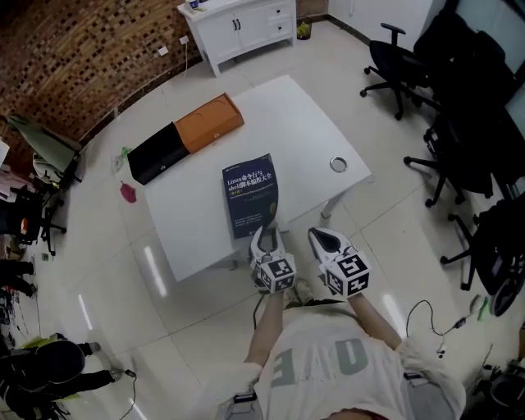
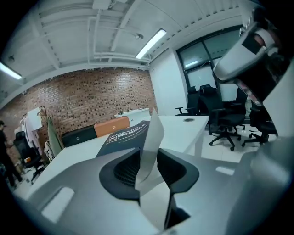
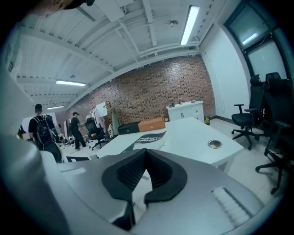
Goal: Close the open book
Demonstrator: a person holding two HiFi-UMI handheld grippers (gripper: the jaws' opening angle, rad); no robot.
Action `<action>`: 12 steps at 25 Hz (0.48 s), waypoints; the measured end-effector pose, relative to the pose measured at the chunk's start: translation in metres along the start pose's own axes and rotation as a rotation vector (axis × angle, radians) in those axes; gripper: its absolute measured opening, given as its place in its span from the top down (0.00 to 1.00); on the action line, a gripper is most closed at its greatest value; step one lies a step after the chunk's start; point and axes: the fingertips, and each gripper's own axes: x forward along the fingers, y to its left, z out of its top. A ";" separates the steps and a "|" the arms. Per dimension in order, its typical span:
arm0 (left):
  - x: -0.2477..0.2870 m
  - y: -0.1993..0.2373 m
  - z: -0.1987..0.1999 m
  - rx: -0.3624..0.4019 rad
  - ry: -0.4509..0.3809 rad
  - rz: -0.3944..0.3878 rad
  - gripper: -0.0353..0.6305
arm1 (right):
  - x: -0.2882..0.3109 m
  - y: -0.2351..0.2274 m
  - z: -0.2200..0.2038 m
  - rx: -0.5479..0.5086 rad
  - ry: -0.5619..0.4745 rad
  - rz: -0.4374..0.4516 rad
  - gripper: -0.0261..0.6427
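Note:
A dark blue book (image 1: 250, 195) lies flat with its cover up on the white table (image 1: 312, 123); it also shows ahead in the left gripper view (image 2: 123, 137) and farther off in the right gripper view (image 3: 149, 137). My left gripper (image 1: 268, 235) is at the book's near edge, and a thin pale sheet (image 2: 151, 142) stands upright between its pads (image 2: 148, 163). Both pads look to be touching the sheet. My right gripper (image 1: 321, 238) hangs just off the table's near edge, to the right of the book. Its jaw tips (image 3: 146, 153) meet with nothing between them.
An orange box (image 1: 210, 123) and a black box (image 1: 157, 153) lie end to end at the table's far left. A round cable hole (image 1: 338, 164) sits near the right corner. Office chairs (image 1: 394, 61) stand to the right and a white cabinet (image 1: 246, 25) beyond. People (image 3: 41, 131) stand far left.

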 end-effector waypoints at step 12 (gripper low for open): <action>-0.007 -0.023 0.002 -0.082 -0.027 -0.057 0.56 | -0.001 0.005 -0.012 -0.006 0.015 0.043 0.95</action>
